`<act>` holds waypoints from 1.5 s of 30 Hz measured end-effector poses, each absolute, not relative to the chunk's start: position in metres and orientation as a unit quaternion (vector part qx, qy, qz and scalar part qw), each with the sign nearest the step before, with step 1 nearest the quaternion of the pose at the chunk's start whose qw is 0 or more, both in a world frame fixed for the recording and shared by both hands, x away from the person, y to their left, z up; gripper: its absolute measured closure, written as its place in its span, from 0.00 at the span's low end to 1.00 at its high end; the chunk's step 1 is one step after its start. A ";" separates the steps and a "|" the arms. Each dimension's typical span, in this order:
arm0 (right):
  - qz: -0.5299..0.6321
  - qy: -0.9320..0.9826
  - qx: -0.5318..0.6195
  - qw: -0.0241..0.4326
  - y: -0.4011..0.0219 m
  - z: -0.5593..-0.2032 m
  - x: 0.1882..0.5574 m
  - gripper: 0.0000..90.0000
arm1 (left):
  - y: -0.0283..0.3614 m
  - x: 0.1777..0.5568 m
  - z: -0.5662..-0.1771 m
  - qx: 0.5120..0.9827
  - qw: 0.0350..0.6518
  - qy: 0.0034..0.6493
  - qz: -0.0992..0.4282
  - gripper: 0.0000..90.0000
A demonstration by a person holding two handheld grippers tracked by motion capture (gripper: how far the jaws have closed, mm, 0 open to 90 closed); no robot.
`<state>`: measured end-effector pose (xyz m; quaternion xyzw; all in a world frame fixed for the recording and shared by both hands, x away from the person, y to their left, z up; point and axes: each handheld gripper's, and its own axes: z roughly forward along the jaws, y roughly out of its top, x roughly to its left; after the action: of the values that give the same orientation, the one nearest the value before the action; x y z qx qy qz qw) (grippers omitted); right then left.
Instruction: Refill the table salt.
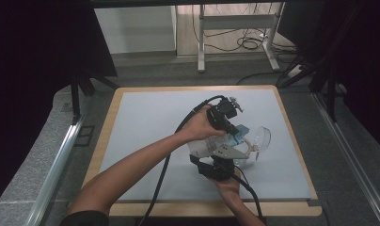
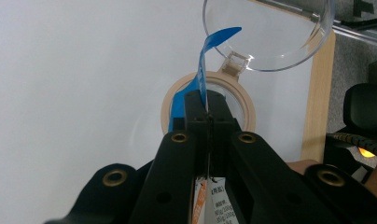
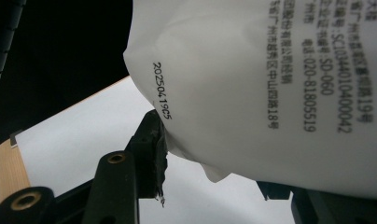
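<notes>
A white bag with a blue edge (image 1: 204, 145) hangs between my two grippers near the middle of the mat. My left gripper (image 1: 235, 133) reaches down from above, and in the left gripper view its jaws (image 2: 207, 100) are shut on the bag's thin blue strip (image 2: 214, 42). Just beyond it stands an open jar with a beige rim (image 2: 249, 116) and a clear hinged lid (image 2: 270, 32). My right gripper (image 1: 217, 154) comes up from the near side. In the right gripper view its jaws (image 3: 214, 163) press on the printed white bag (image 3: 252, 93), which hides the right-hand jaw.
The light grey mat (image 1: 150, 132) lies on a wooden board (image 1: 108, 122). The jar and its lid (image 1: 259, 137) sit right of the grippers. Dark drapes flank the table, and a metal stand with cables (image 1: 240, 42) is behind it.
</notes>
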<state>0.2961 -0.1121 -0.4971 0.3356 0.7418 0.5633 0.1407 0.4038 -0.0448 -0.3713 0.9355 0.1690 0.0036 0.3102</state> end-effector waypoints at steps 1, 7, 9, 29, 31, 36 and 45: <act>0.564 0.742 0.336 0.140 -0.112 -0.496 0.296 0.57 | -0.046 0.404 -0.371 0.935 0.311 0.169 0.004 1.00; 0.569 0.733 0.345 0.141 -0.112 -0.492 0.297 0.57 | -0.050 0.404 -0.368 0.939 0.303 0.164 0.006 1.00; 0.570 0.732 0.347 0.138 -0.113 -0.491 0.297 0.57 | -0.052 0.404 -0.368 0.938 0.305 0.165 0.006 1.00; 0.567 0.737 0.341 0.137 -0.111 -0.494 0.298 0.57 | -0.047 0.405 -0.371 0.938 0.306 0.165 0.003 1.00; 0.566 0.738 0.341 0.138 -0.111 -0.494 0.297 0.57 | -0.047 0.405 -0.371 0.938 0.306 0.165 0.003 1.00; 0.567 0.737 0.341 0.139 -0.111 -0.494 0.298 0.57 | -0.047 0.405 -0.371 0.938 0.306 0.165 0.002 1.00; 0.571 0.732 0.344 0.140 -0.110 -0.491 0.298 0.57 | -0.049 0.405 -0.369 0.938 0.305 0.163 0.001 1.00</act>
<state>0.2982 -0.1101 -0.4909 0.3441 0.7325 0.5706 0.1395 0.4054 -0.0491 -0.3694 0.9381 0.1630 0.0009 0.3055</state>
